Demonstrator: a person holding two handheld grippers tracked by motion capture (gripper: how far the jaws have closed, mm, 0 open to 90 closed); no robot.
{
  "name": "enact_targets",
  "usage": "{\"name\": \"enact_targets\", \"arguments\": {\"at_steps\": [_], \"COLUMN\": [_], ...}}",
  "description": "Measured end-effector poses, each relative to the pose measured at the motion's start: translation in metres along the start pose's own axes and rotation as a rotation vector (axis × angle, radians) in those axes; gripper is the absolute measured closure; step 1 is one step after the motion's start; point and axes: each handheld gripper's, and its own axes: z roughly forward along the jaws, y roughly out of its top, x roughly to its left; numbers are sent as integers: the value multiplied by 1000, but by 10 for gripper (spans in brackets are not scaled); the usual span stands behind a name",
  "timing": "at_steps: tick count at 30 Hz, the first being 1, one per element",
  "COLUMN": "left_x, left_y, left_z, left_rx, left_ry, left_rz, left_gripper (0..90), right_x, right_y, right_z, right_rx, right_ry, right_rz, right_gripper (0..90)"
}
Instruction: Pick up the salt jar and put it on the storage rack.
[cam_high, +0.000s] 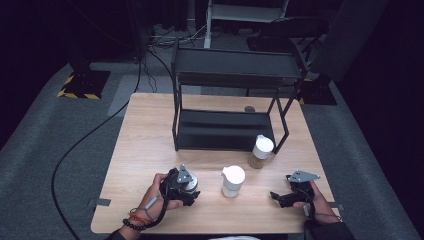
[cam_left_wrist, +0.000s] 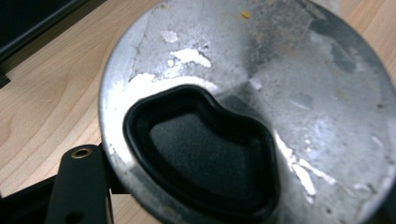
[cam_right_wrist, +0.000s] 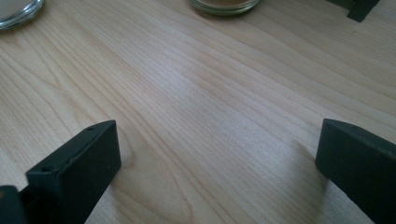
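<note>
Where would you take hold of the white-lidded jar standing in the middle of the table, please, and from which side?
Probably around the round lid of the white-lidded jar, or just below it. It stands upright and free on the table, so the open right gripper, resting apart to its right, could come in level from that side, jaws either side of the cylinder. The left gripper is shut on the metal-lidded jar.

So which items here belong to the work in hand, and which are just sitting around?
In the work:
- left gripper, shut on the silver-lidded jar
- silver-lidded jar, near the front of the table

Lying about for now:
- white-lidded jar at centre
- jar with brown contents by the rack
- black two-tier rack
- right gripper, open over bare wood
</note>
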Motion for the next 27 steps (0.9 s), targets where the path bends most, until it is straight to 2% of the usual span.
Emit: {"name": "enact_targets", "arguments": {"at_steps": [11,27], "left_x": [1,10], "left_y": [10,36], "left_z": [-1,8], "left_rx": [-9,-11], "left_ry": [23,54], "left_rz": [-28,-39], "left_gripper": [303,303], "right_x": [0,0], "right_y": [0,0], "right_z": [0,0], "right_rx": [0,0], "right_ry": [-1,0], "right_rz": [0,-1], "right_gripper": [0,0]}}
